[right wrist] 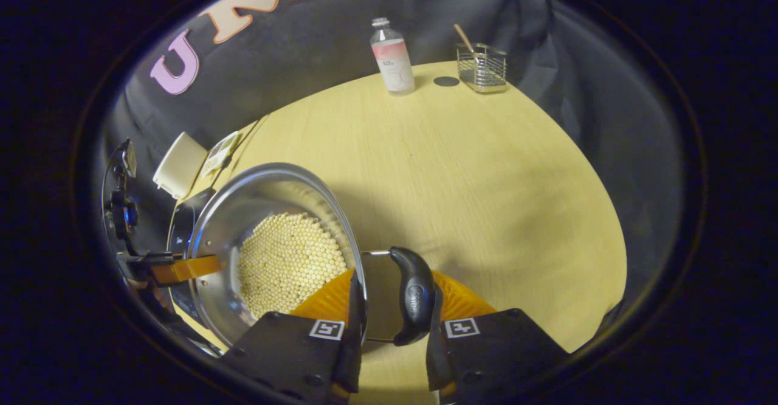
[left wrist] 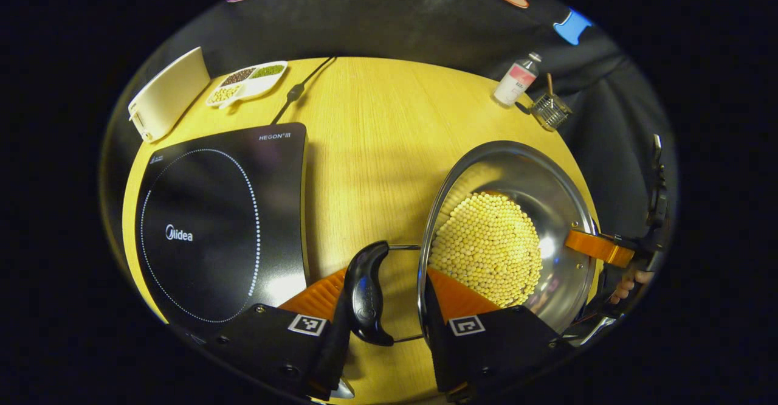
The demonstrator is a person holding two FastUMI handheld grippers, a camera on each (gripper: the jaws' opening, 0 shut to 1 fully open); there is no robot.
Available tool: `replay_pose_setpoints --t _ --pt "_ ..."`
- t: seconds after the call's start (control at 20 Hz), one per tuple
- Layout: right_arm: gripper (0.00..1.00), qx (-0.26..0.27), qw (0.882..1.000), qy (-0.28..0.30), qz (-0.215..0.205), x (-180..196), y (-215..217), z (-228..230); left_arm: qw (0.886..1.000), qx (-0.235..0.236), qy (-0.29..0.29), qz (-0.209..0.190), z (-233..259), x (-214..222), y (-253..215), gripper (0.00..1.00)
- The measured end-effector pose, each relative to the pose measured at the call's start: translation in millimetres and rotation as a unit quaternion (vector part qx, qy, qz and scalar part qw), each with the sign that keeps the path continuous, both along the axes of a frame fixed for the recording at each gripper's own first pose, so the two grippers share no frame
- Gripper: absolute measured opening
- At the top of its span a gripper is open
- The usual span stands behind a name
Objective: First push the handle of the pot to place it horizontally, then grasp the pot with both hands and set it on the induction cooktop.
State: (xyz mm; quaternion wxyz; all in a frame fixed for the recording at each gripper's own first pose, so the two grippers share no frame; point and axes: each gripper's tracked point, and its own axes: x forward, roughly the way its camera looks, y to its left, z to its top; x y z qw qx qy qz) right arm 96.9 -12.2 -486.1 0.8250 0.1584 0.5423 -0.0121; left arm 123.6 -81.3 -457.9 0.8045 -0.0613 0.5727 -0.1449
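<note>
**Both grippers at the pot handles**

The pot [left wrist: 510, 235], full of pale round beans [left wrist: 489, 247], stands on the bench [left wrist: 377, 149] to the right of the induction cooktop [left wrist: 222, 222], not on it. The left gripper [left wrist: 389, 301] has its jaws part open around the near black handle [left wrist: 368, 292] and the rim. The right gripper [right wrist: 392, 304] stands likewise at the other handle [right wrist: 413, 295]; whether either one presses cannot be told.
</note>
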Motion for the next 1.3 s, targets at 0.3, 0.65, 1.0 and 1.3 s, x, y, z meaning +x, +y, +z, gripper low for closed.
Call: replay_pose_setpoints --t 0.3,0.65,1.0,1.3 --pt "0.45 0.013 1.0 -0.018 0.009 -6 10 20 1.0 0.012 -0.019 0.011 27 -10 12 0.58" --pt "0.45 0.043 0.998 -0.037 0.035 -2 62 37 0.997 0.045 -0.043 0.038 57 -18 65 0.58" --pt "0.45 0.026 0.999 -0.037 0.024 11 137 51 0.998 0.027 -0.043 0.035 52 -1 140 0.58" --pt "0.45 0.003 1.0 -0.023 0.004 12 214 55 0.999 0.014 -0.042 0.006 39 23 211 0.58"
